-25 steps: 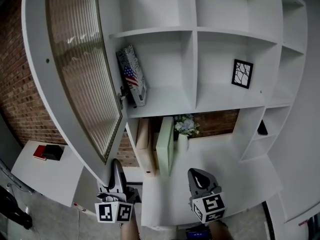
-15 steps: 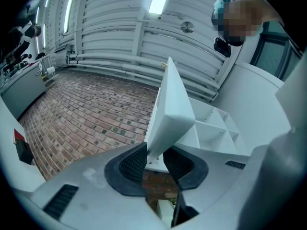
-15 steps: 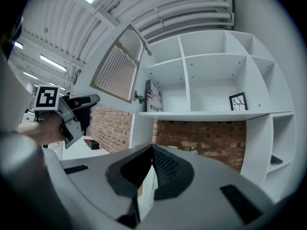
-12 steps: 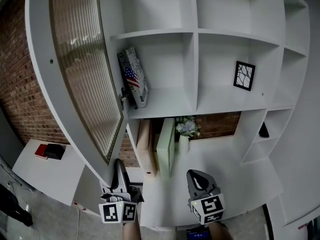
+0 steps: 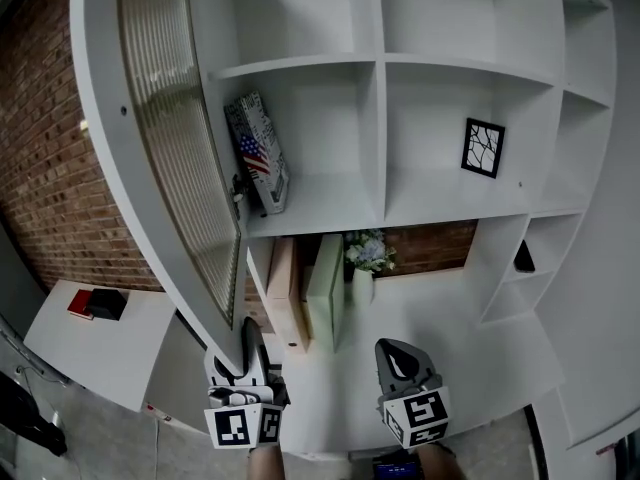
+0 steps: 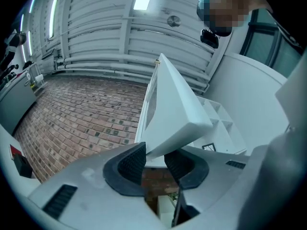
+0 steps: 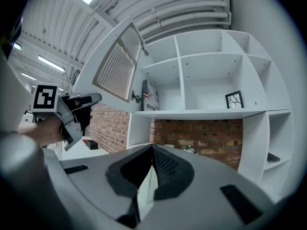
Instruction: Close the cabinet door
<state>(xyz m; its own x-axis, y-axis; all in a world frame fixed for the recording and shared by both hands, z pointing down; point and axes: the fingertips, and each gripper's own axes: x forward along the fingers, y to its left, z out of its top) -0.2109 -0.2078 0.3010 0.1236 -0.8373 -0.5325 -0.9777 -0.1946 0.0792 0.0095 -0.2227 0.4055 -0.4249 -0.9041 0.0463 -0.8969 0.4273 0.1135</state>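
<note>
The cabinet door (image 5: 110, 168), a white frame round ribbed glass, stands swung out to the left of the white shelf cabinet (image 5: 380, 118). My left gripper (image 5: 250, 333) is at the door's lower corner. In the left gripper view that corner (image 6: 175, 109) is wedged between the pads, with my left gripper (image 6: 154, 159) closed on it; the jaws have just been opening a little with the corner still between them. My right gripper (image 5: 398, 353) hangs lower right, shut and holding nothing. The right gripper view shows its tips (image 7: 152, 150) meeting, the door (image 7: 117, 66) and the left gripper (image 7: 76, 109).
A box with a flag print (image 5: 258, 153) and a framed picture (image 5: 483, 148) stand on the shelves. Below are flowers (image 5: 368, 251) and an upright pale green board (image 5: 328, 288). A brick wall (image 5: 50, 168) and a white table with a red and black object (image 5: 95, 303) are at left.
The door has swung to the right, toward the cabinet, and my left gripper has moved right with its corner. The right gripper has stayed put.
</note>
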